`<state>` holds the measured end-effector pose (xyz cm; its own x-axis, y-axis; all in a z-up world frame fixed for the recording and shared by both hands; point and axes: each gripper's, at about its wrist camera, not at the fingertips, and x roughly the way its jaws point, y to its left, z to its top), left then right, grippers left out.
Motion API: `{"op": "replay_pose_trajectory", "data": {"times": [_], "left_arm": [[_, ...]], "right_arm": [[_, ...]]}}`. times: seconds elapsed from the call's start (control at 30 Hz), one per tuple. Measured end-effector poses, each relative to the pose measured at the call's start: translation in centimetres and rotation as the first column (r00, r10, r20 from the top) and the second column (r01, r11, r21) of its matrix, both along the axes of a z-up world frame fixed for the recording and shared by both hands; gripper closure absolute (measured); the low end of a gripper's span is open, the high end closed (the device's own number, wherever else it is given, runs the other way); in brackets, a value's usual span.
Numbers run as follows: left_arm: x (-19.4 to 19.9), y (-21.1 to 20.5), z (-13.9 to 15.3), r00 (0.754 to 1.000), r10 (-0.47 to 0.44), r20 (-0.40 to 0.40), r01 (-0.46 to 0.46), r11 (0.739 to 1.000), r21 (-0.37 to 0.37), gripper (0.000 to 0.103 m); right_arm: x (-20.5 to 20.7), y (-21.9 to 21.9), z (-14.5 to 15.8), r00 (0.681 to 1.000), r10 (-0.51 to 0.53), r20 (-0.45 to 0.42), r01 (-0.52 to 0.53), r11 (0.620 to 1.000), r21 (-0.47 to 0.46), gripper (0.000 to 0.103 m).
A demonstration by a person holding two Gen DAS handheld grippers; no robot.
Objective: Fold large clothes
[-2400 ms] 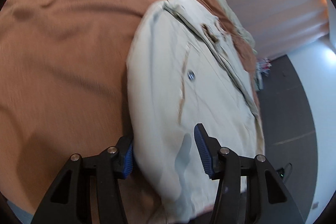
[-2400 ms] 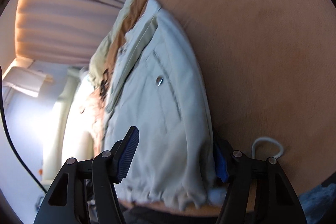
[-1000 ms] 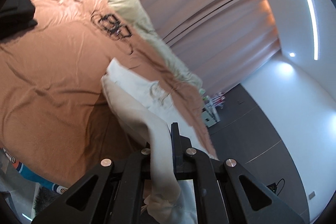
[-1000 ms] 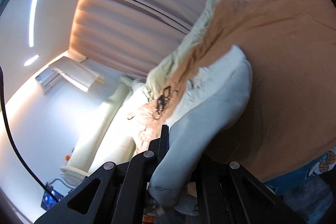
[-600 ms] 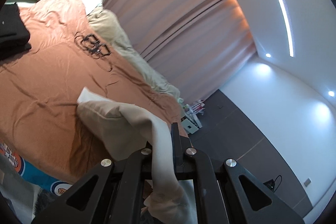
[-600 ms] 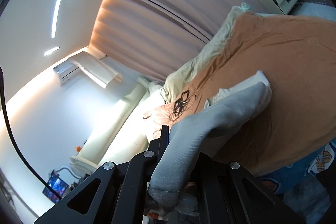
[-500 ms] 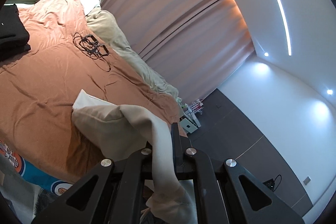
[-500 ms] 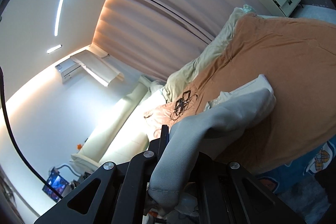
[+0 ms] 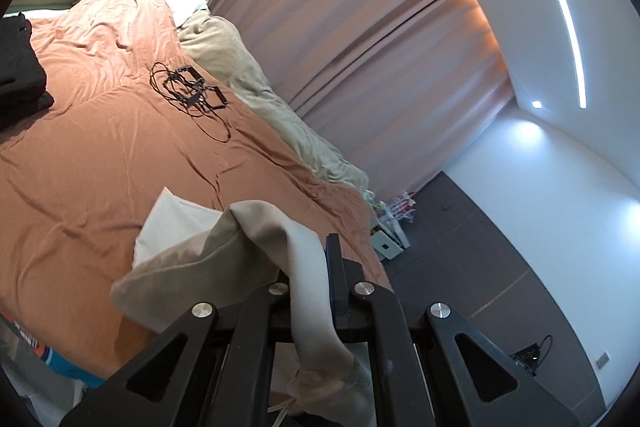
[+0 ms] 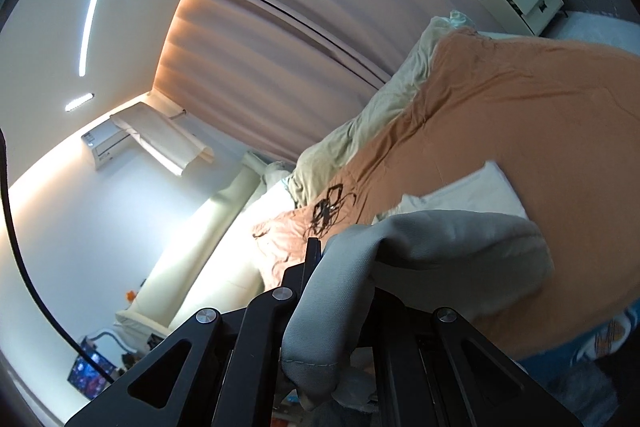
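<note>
You are gripping a soft, limp garment [image 9: 260, 239] with both grippers [image 9: 310, 267] [image 10: 340, 267] clenched on its hem, probably thick; keep holding there.

— Where does your garment [image 9: 192, 251] lie?
— Near the bed's [image 9: 100, 155] foot edge, one end raised off it.
— And the cables [image 9: 188, 95]?
— Further up the bed, by the rumpled blanket [image 9: 256, 87] along its curtain-side edge.
</note>
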<state>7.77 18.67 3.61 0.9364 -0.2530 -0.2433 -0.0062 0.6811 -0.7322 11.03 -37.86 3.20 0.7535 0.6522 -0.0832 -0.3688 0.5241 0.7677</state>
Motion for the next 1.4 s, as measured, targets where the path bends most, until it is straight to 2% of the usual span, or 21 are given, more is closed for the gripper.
{"op": "replay_pose_trajectory", "data": {"times": [0.17,0.3,0.6,0.7,0.97,1.03,1.07,1.1,1.13,1.17,1.2,1.23,1.27,1.4], "left_arm": [[4.4,1.0,-0.6,0.999,0.026,-0.047,-0.025,0.999,0.026,0.096],[8.0,1.9,-2.1,0.994,0.040,-0.099,-0.036,0.999,0.041,0.096],[13.3,3.3,-7.2,0.976,0.053,-0.209,-0.049,0.998,0.025,0.096],[15.0,3.6,-9.0,0.962,0.052,-0.267,-0.049,0.999,0.016,0.096],[18.6,3.8,-13.0,0.935,0.045,-0.351,-0.046,0.999,0.006,0.097],[19.4,4.2,-14.3,0.927,0.026,-0.373,-0.040,0.999,-0.032,0.097],[19.8,4.3,-14.8,0.923,0.013,-0.384,-0.036,0.998,-0.053,0.096],[20.0,4.3,-15.3,0.918,0.008,-0.395,-0.036,0.997,-0.063,0.091],[20.2,4.1,-15.6,0.914,0.007,-0.407,-0.038,0.997,-0.068,0.086],[20.4,3.9,-15.8,0.912,0.005,-0.409,-0.035,0.997,-0.065,0.070],[20.5,3.6,-15.9,0.914,-0.002,-0.406,-0.026,0.998,-0.065,0.055],[20.6,3.3,-15.9,0.917,-0.015,-0.398,-0.016,0.997,-0.073,0.019],[20.7,3.2,-15.9,0.921,-0.023,-0.389,-0.010,0.997,-0.083,0.000],[20.5,2.7,-15.7,0.922,-0.040,-0.385,0.006,0.996,-0.088,0.000]], "right_arm": [[4.8,0.6,0.9,0.998,-0.051,-0.022,0.050,0.998,-0.024,0.097],[8.3,1.4,0.3,0.997,-0.058,-0.047,0.056,0.998,-0.039,0.097],[14.3,3.0,-2.6,0.989,-0.070,-0.127,0.060,0.995,-0.084,0.097],[15.9,3.4,-3.9,0.985,-0.074,-0.158,0.058,0.993,-0.104,0.096],[19.1,4.4,-6.5,0.971,-0.092,-0.222,0.061,0.988,-0.144,0.096],[19.9,4.4,-7.2,0.965,-0.096,-0.246,0.061,0.988,-0.144,0.093],[20.5,4.5,-7.6,0.958,-0.100,-0.268,0.062,0.987,-0.147,0.082],[20.7,4.4,-7.9,0.955,-0.101,-0.279,0.063,0.988,-0.143,0.054],[20.8,4.3,-8.1,0.953,-0.103,-0.284,0.066,0.988,-0.137,0.039],[20.8,4.3,-8.3,0.953,-0.109,-0.281,0.075,0.989,-0.130,0.016],[20.8,4.4,-8.3,0.954,-0.111,-0.278,0.078,0.988,-0.130,0.008],[20.7,4.5,-8.4,0.956,-0.112,-0.272,0.078,0.988,-0.133,0.008],[20.5,4.7,-8.5,0.956,-0.111,-0.270,0.075,0.987,-0.141,0.008],[20.0,5.2,-8.8,0.955,-0.111,-0.276,0.068,0.985,-0.160,0.008]]}}
